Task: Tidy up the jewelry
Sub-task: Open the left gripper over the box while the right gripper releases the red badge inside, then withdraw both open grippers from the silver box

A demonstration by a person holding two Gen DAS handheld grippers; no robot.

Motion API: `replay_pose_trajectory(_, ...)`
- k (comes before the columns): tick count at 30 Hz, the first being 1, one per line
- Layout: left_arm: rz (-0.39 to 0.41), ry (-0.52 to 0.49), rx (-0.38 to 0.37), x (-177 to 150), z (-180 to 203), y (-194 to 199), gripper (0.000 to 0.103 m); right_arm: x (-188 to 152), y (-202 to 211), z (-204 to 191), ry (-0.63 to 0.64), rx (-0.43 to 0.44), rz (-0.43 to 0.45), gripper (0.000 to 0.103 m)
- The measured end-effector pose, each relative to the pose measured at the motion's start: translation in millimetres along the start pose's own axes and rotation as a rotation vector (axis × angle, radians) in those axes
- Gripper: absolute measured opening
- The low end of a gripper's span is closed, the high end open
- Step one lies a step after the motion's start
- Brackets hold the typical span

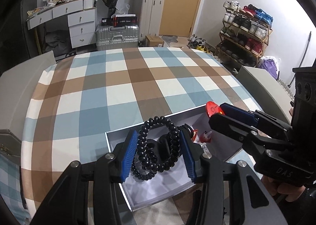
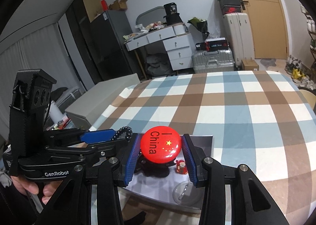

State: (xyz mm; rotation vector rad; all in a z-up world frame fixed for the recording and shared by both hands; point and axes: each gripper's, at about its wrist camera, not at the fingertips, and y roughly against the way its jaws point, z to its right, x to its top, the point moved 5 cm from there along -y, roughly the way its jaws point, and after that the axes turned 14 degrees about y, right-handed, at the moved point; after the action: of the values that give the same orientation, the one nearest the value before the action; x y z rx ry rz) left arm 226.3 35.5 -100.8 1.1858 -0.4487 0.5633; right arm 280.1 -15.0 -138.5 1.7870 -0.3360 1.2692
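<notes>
A shallow white box (image 1: 158, 191) sits on the checked tablecloth (image 1: 122, 87) at the near edge. My left gripper (image 1: 161, 152) is shut on black coiled hair ties (image 1: 156, 146), held over the box. My right gripper (image 2: 161, 152) is shut on a round red "I China" badge (image 2: 160, 147) above the box (image 2: 209, 146). It shows in the left wrist view (image 1: 214, 113) at the box's right side, with the badge (image 1: 212, 109) at its tip. In the box lie a small red figure pin (image 2: 181, 166) and a clear round badge back (image 2: 183, 192).
Grey chair backs stand at the table's left (image 1: 17, 94) and right (image 1: 260, 85). Beyond the table are a white drawer desk (image 1: 79, 23), suitcases (image 1: 118, 36) and a shoe rack (image 1: 244, 33).
</notes>
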Motion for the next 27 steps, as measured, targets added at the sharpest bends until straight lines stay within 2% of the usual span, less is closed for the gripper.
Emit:
replay_pose_trajectory(2, -0.002, 0.013, 0.029, 0.7, -3.2, -1.4, 0.045, -0.4, -0.7, -2.1, 0.001, 0.022, 0.002, 0.047)
replay_pose_trajectory(3, -0.004, 0.013, 0.032, 0.6, -3.9, -1.9, 0.045, -0.5, -1.1, -4.1, 0.001, 0.036, -0.002, 0.055)
replay_pose_trajectory(6, -0.004, 0.004, 0.023, -1.9, -3.6, 2.6, 0.046, 0.3, 4.5, -6.6, 0.013, 0.004, 0.020, 0.068)
replay_pose_trajectory(10, 0.024, 0.002, 0.043, -3.0, -5.3, 10.6, 0.062, 0.1, 15.3, -4.6, -0.009, -0.011, 0.039, 0.069)
replay_pose_trajectory(16, 0.046, 0.007, 0.037, -5.4, -4.4, 26.1, 0.063, 1.1, 37.9, -6.2, -0.017, -0.051, 0.061, 0.069)
replay_pose_trajectory(19, 0.058, 0.003, 0.040, -7.0, -2.7, 33.7, 0.063, 3.6, 51.6, -11.4, -0.008, -0.063, 0.080, 0.072)
replay_pose_trajectory(21, 0.068, -0.002, 0.046, -8.8, -0.6, 39.1, 0.063, 6.4, 59.2, -16.8, 0.007, -0.062, 0.088, 0.081)
replay_pose_trajectory(24, 0.092, -0.011, 0.055, -12.5, 2.1, 49.0, 0.065, 11.7, 70.0, -24.0, 0.033, -0.068, 0.100, 0.083)
replay_pose_trajectory(27, 0.114, -0.007, 0.057, -17.6, 3.4, 59.5, 0.072, 14.5, 82.3, -29.3, 0.032, -0.068, 0.127, 0.088)
